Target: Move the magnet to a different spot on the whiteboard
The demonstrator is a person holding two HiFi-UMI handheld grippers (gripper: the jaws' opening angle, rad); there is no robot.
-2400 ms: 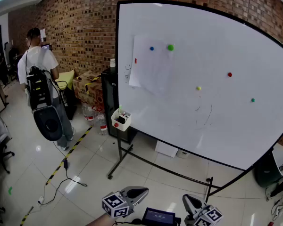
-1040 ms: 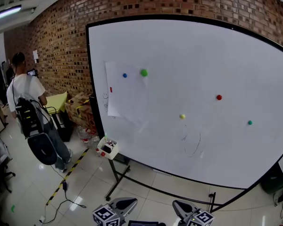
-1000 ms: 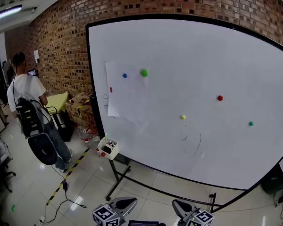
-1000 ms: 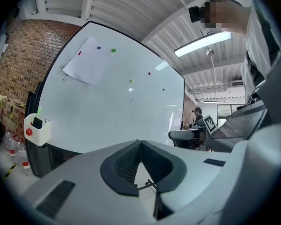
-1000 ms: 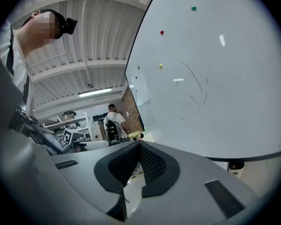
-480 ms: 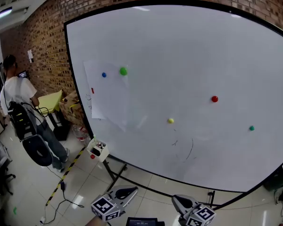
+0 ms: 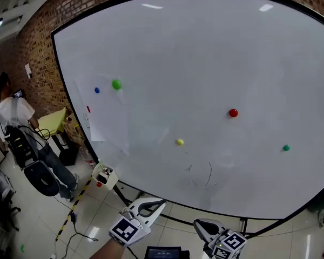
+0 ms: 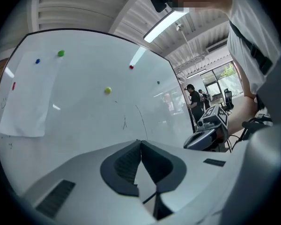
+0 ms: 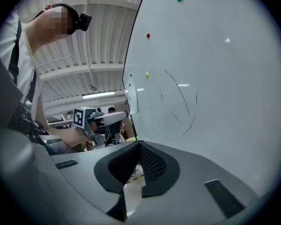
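The whiteboard (image 7: 205, 63) fills the head view. On it sit a yellow magnet (image 7: 179, 142), a red magnet (image 7: 233, 113), a small green magnet (image 7: 285, 148), a larger green magnet (image 7: 116, 84) and a blue magnet (image 7: 96, 90); the last two pin a paper sheet (image 7: 105, 125). My left gripper (image 7: 161, 202) is below the board, shut and empty, well short of it. In its own view the left gripper (image 8: 140, 142) points toward the board under the yellow magnet (image 8: 107, 90). My right gripper (image 7: 197, 224) is lower, also shut with nothing held; the right gripper (image 9: 139, 144) runs alongside the board.
A person with a backpack (image 7: 19, 128) stands at the far left by the brick wall (image 7: 38, 47). A small marker tray (image 7: 104, 175) hangs at the board's lower left corner. Striped tape and a cable (image 7: 75, 198) lie on the tiled floor. The board's stand legs (image 7: 124, 196) run underneath.
The whiteboard has grown larger and drifted left in the head view as I came closer. My left gripper has risen and rolled; the right one has shifted a little. Both stayed shut.
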